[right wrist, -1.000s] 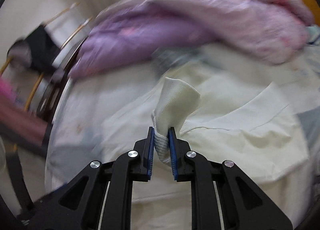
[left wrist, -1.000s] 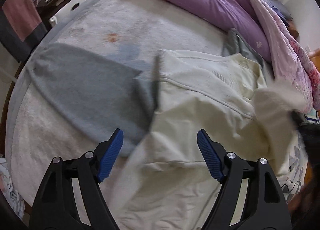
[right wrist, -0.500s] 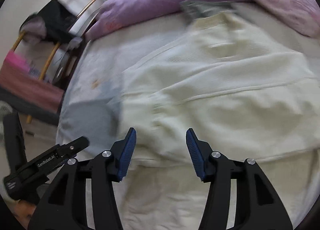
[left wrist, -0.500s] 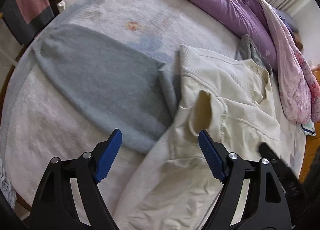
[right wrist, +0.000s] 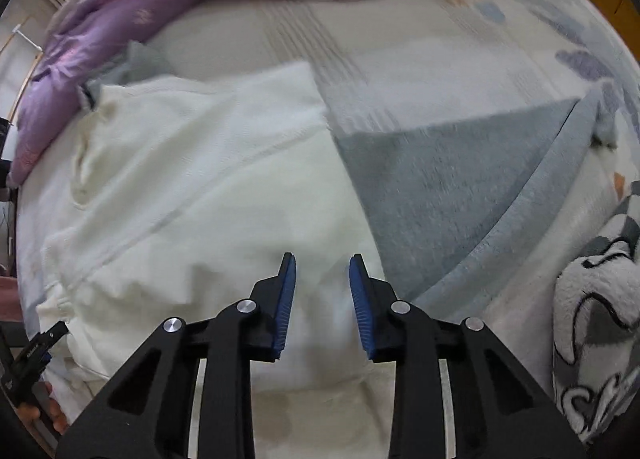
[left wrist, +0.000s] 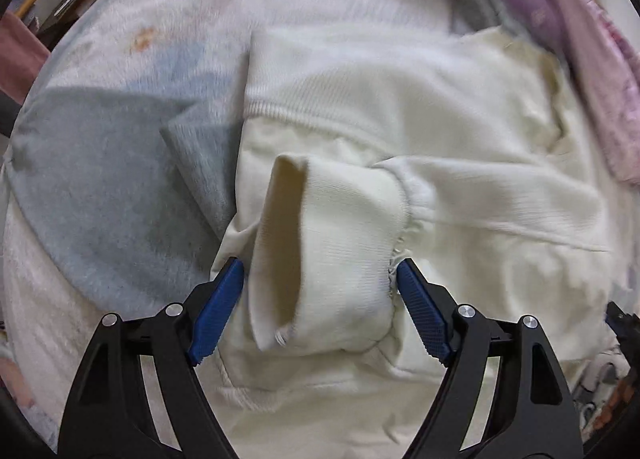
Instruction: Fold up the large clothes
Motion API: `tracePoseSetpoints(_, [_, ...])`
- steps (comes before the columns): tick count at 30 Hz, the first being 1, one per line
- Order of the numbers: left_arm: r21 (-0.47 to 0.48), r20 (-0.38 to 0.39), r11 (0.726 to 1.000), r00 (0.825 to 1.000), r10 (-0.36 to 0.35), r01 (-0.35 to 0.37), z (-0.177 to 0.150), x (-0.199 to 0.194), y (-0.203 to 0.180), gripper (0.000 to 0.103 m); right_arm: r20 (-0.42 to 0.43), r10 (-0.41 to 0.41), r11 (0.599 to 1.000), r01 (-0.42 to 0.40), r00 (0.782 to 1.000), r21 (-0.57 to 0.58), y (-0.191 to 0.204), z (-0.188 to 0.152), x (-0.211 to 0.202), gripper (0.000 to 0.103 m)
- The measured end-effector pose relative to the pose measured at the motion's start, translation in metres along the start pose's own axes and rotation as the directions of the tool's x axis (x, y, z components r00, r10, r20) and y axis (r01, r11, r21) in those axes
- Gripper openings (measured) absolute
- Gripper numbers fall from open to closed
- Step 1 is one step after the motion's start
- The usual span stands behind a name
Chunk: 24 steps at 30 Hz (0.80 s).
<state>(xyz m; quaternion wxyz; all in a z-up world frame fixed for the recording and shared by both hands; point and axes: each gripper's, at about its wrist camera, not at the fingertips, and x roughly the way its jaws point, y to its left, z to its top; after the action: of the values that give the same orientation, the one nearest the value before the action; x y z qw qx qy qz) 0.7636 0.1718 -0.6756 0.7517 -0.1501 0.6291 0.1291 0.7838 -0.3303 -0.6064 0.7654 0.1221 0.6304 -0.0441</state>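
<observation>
Both grippers sit at the bottom of their frames with nothing clamped. Our left gripper (left wrist: 320, 299) has its jaws spread wide, and the ribbed cuff (left wrist: 328, 255) of the cream sweatshirt (left wrist: 460, 147) stands between the blue pads (left wrist: 216, 315); the cloth looks to brush the right pad, though we cannot tell whether it truly touches. We judge the jaws are set either side of the cuff so that they can close on it and carry the sleeve across the body.

Our right gripper (right wrist: 322, 299) is parted too, a narrower gap, hanging over the sweatshirt's body in the lower centre of its frame, probably waiting to pin or lift the cloth.

Further out, the sweatshirt spreads from the centre toward the upper right of the left view, laid over a grey garment (left wrist: 100, 187) whose sleeve pokes out at left centre. Both lie on a pale fleecy bed cover (left wrist: 168, 19), with a purple and pink duvet (right wrist: 120, 19) heaped along the top edge.

Much is hard to make out: both views are smeared by motion, the sweatshirt's hem runs off under the left gripper, its neckline in the upper right is blurred, and the grey garment's shape is mostly covered. A black-and-white patterned fabric (right wrist: 600, 319) is cut off at the lower right.
</observation>
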Motion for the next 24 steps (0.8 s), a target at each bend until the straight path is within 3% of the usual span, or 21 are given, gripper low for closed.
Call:
tracePoseSetpoints(4, [0.026, -0.019, 0.999, 0.999, 0.043, -0.042, 0.003, 0.015, -0.007, 0.082, -0.113, 0.048, 0.999, -0.045, 0.992, 0.027, -0.014, -0.002, 0.041, 0.026])
tracePoseSetpoints(7, [0.026, -0.033, 0.999, 0.999, 0.031, -0.031, 0.008, 0.009, -0.009, 0.083, -0.141, 0.053, 0.998, -0.048, 0.989, 0.037, -0.014, 0.004, 0.035, 0.027])
tracePoseSetpoints(11, [-0.027, 0.028, 0.996, 0.996, -0.083, 0.084, 0.026, -0.028, 0.006, 0.083, -0.096, 0.132, 0.99, -0.127, 0.987, 0.063, -0.012, 0.024, 0.003, 0.03])
tracePoseSetpoints(15, [-0.117, 0.069, 0.986, 0.991, -0.112, 0.12, 0.058, -0.04, 0.033, 0.083, -0.061, 0.158, 0.987, -0.155, 0.986, 0.053, -0.004, 0.057, -0.01, 0.04])
tracePoseSetpoints(18, [-0.191, 0.062, 0.975, 0.993, -0.102, 0.112, 0.085, -0.027, 0.048, 0.083, -0.032, 0.124, 0.992, -0.122, 0.992, 0.034, 0.005, 0.082, -0.008, 0.045])
tracePoseSetpoints(22, [-0.22, 0.013, 0.969, 0.994, -0.113, 0.113, 0.108, 0.002, 0.051, 0.084, -0.031, 0.126, 0.99, -0.123, 0.992, 0.076, 0.003, 0.104, 0.005, 0.051])
tracePoseSetpoints(24, [-0.199, -0.02, 0.978, 0.998, -0.067, 0.062, 0.119, 0.018, 0.045, 0.084, -0.038, 0.119, 0.987, -0.114, 0.992, 0.113, 0.001, 0.114, 0.015, 0.053])
